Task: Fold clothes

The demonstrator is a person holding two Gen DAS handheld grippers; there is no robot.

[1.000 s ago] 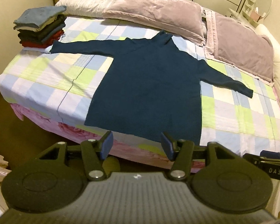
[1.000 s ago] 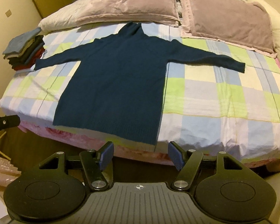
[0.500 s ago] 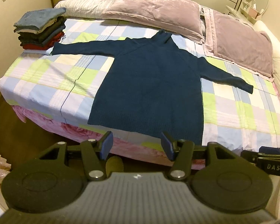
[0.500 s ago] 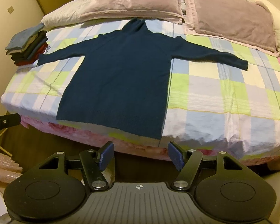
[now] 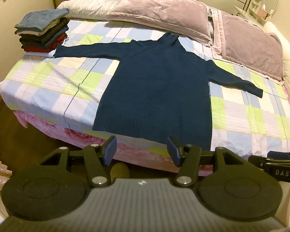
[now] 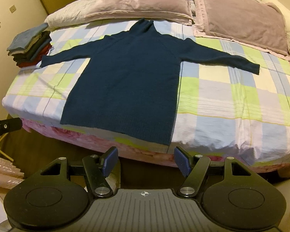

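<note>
A dark blue turtleneck sweater [image 5: 158, 89] [image 6: 129, 77] lies flat on the checked bedspread, both sleeves spread out and its hem at the near edge of the bed. My left gripper [image 5: 142, 150] hovers open just short of that hem, nothing between its blue pads. My right gripper [image 6: 146, 161] also stands open and empty, below the hem's right corner, off the bed edge. The right gripper's tip shows at the right edge of the left wrist view.
A stack of folded clothes [image 5: 42, 31] [image 6: 30, 44] sits on the bed's far left corner. Two mauve pillows [image 5: 160, 13] [image 6: 241, 13] line the head of the bed [image 6: 232, 100]. Dark floor lies between me and the bed; a wall and door stand at left.
Both views have drifted slightly closer to the bed, so the sweater looks a little larger. Neither gripper's opening has changed.
</note>
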